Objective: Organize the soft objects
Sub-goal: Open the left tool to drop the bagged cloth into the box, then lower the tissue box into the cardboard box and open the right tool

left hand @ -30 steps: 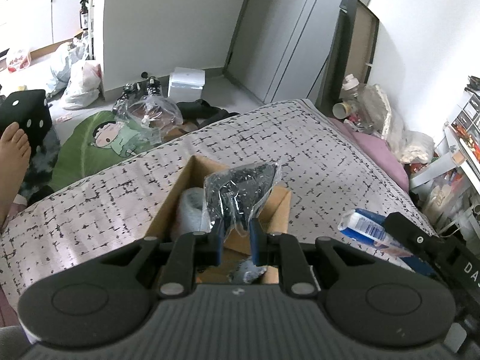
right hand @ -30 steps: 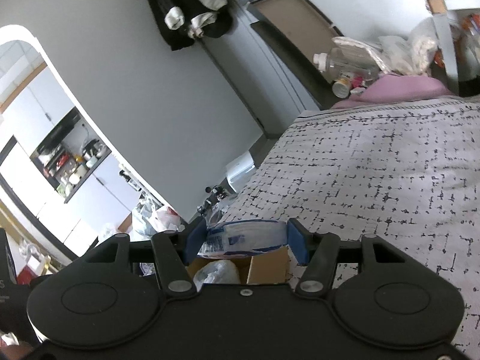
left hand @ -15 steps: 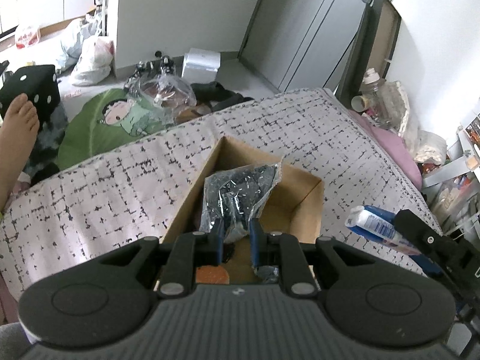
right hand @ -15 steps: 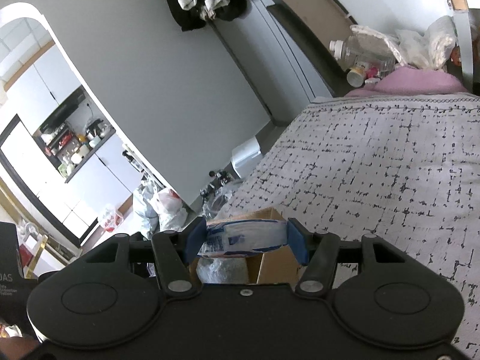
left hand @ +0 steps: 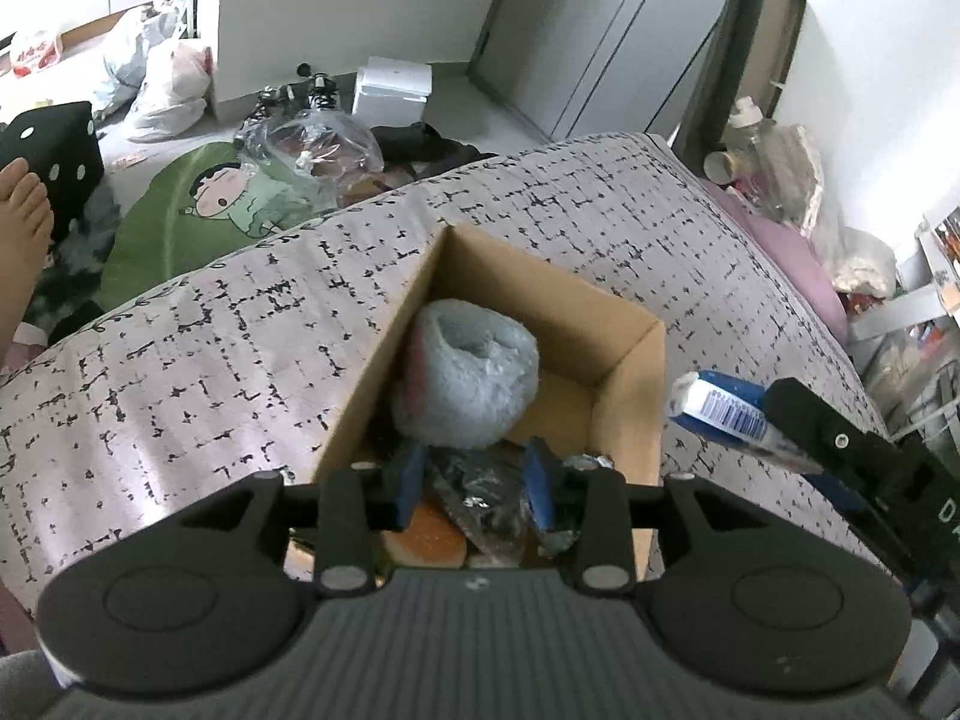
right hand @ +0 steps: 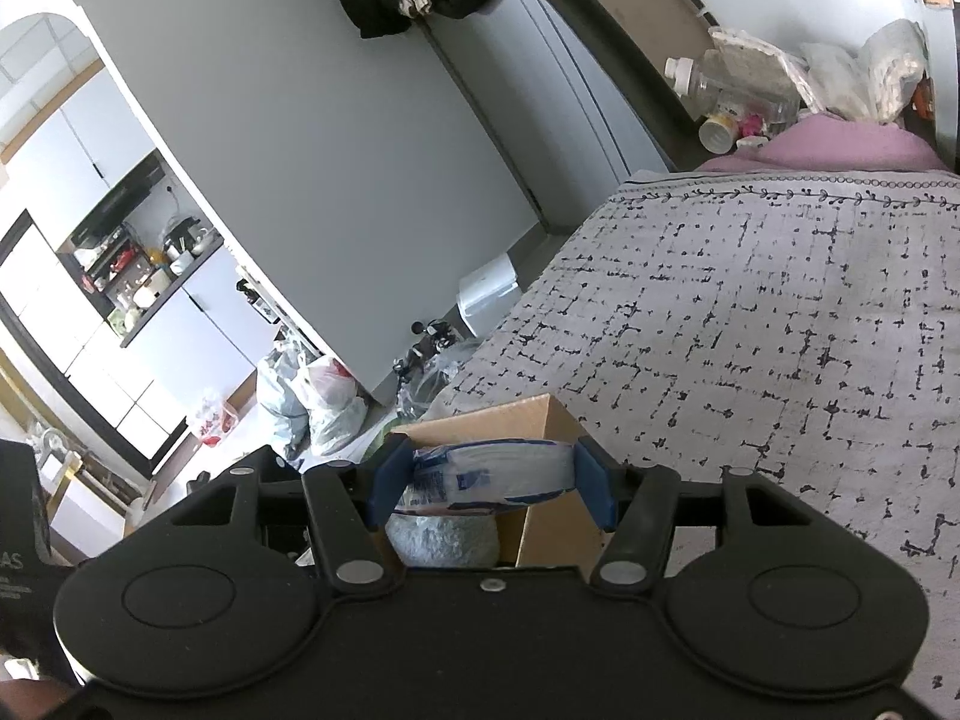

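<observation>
An open cardboard box (left hand: 630,360) sits on the patterned bed cover. Inside it lie a fluffy pale-blue roll (left hand: 468,378) and an orange item (left hand: 426,534). My left gripper (left hand: 474,480) hangs over the box's near end with its jaws opening. A dark item in a clear bag (left hand: 480,483) lies loose between them, down in the box. My right gripper (right hand: 489,483) is shut on a blue-and-white pack (right hand: 492,474), held just over the box's corner (right hand: 540,420). The left wrist view shows that pack (left hand: 720,408) beside the box's right wall.
The bed cover (right hand: 780,330) stretches wide to the right of the box. On the floor past the bed's edge lie a green cartoon cushion (left hand: 198,210), plastic bags (left hand: 168,84) and a white box (left hand: 393,87). A person's bare foot (left hand: 21,228) is at the far left.
My left gripper sank toward the box and its jaws parted. The dark bag dropped from standing upright to lying in the box, uncovering the fluffy roll. The right gripper drew nearer the box.
</observation>
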